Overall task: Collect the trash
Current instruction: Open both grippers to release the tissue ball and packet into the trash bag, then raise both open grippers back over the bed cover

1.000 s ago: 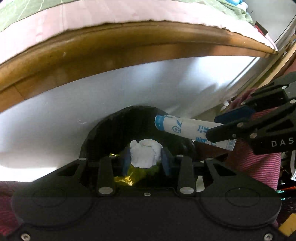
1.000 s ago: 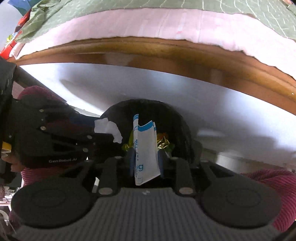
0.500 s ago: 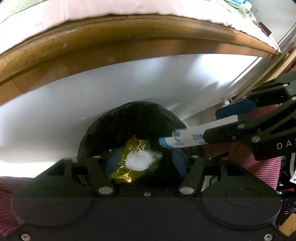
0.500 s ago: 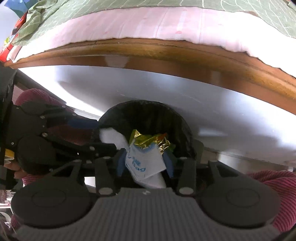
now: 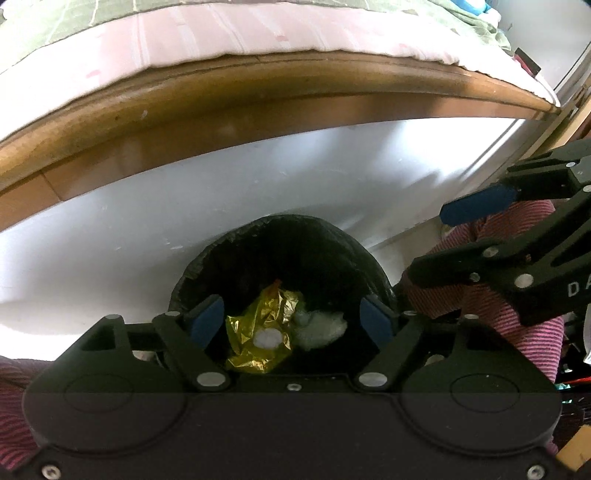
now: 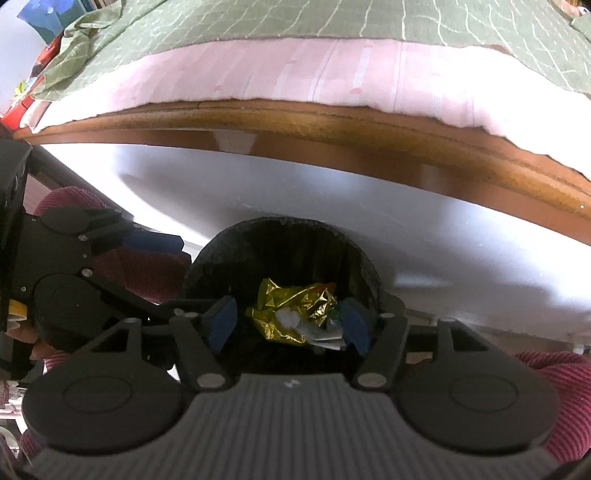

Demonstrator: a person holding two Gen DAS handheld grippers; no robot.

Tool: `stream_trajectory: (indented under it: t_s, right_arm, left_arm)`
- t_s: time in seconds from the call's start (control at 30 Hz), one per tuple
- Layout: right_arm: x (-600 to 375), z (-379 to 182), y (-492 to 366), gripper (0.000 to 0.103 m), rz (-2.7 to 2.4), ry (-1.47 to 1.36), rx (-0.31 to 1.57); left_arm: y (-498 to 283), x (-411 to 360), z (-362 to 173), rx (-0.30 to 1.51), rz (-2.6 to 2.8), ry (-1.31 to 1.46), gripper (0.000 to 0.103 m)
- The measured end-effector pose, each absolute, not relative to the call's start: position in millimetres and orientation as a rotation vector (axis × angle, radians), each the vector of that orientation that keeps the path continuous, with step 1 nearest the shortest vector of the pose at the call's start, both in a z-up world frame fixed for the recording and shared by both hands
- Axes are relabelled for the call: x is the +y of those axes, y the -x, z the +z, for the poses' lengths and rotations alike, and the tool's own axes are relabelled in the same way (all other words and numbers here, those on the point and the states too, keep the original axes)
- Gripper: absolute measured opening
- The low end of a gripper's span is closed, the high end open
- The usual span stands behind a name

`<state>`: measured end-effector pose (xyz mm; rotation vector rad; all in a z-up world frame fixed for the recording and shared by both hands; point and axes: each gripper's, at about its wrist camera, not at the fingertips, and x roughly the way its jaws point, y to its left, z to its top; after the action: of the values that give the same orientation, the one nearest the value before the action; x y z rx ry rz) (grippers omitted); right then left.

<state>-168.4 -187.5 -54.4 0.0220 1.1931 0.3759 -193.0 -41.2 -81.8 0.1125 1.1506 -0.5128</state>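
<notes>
A black-lined trash bin stands on the white floor right under both grippers. Inside it lie a crumpled gold foil wrapper, a small white paper wad on the foil, and a pale wrapper beside it. My left gripper hangs open over the bin with nothing between its blue pads. My right gripper is open and empty too. The right gripper's fingers show at the right of the left wrist view.
A wooden bed frame with a pink mattress and green cover runs across the back. Legs in red striped trousers flank the bin. The left gripper's body fills the left of the right wrist view.
Both grippers opened over the bin. The white wad dropped from the left one and the blue-and-white wrapper from the right one; both now lie in the bin.
</notes>
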Motion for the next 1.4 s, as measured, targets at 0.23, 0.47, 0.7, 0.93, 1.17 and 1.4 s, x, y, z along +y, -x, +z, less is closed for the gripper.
stream_trajectory:
  t_s: [0.23, 0.47, 0.7, 0.93, 1.17, 1.4]
  right_arm:
    - [-184.1, -51.1, 174.8, 0.085, 0.371, 0.021, 1.155]
    - [-191.4, -20.8, 177.7, 0.085, 0.438, 0.023, 1.026]
    - [-203.6, 27.3, 170.3, 0.087, 0.471, -0.015, 0.811]
    - [-210.9, 56.2, 151.3, 0.087, 0.417, -0.031, 0.667]
    - [-216.3, 74.8, 118.2, 0.089, 0.334, -0.076, 0.549]
    - [-231.7, 93.7, 70.3, 0.089, 0.281, -0.132, 0.506]
  left_arm:
    - [194.4, -39.7, -76.0, 1.13, -0.51, -0.122, 0.08]
    - [201.6, -26.3, -34.3, 1.007, -0.54, -0.135, 0.083]
    - [201.2, -6.8, 28.8, 0.817, -0.539, -0.102, 0.088]
    - [182.8, 1.7, 72.3, 0.644, -0.47, -0.104, 0.09]
    - [132.0, 15.6, 99.9, 0.535, -0.355, -0.051, 0.092]
    - [64.4, 43.1, 119.8, 0.478, -0.211, 0.006, 0.092]
